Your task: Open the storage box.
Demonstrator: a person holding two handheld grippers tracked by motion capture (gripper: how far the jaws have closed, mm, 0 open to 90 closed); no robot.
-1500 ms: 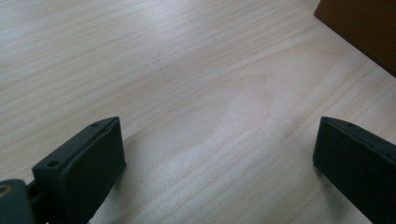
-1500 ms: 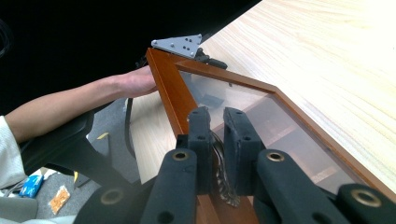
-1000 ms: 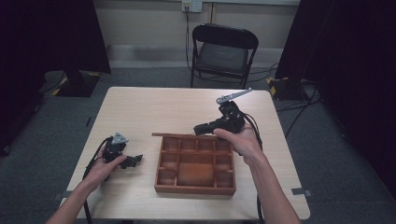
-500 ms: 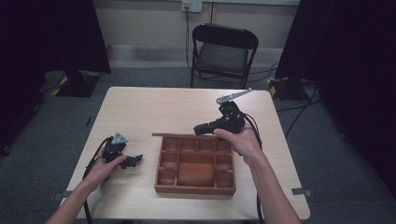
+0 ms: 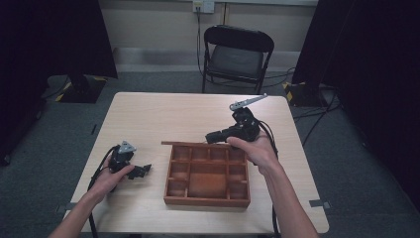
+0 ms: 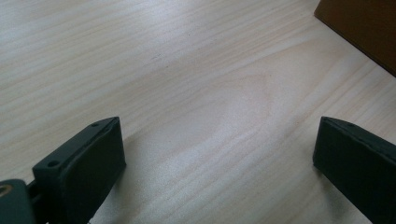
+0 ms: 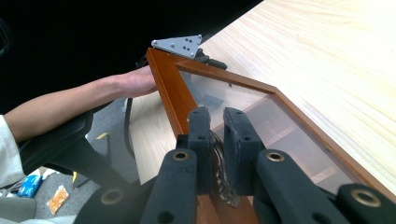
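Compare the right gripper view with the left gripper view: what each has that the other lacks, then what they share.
Right gripper view has, the left lacks: the right gripper shut on the wood-framed glass lid, with the person's other hand beyond. Left gripper view has, the right lacks: the left gripper open, and the wooden box's outer wall. Shared: the pale table.

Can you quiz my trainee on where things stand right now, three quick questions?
1. True or false: the lid lies shut flat on the box.
2. Which gripper grips the lid's frame? A) left B) right
3. What lies between the left gripper's jaws?

Key: 1 false, it is raised open. 2 B. 3 Nothing but bare table; the jaws are wide apart.
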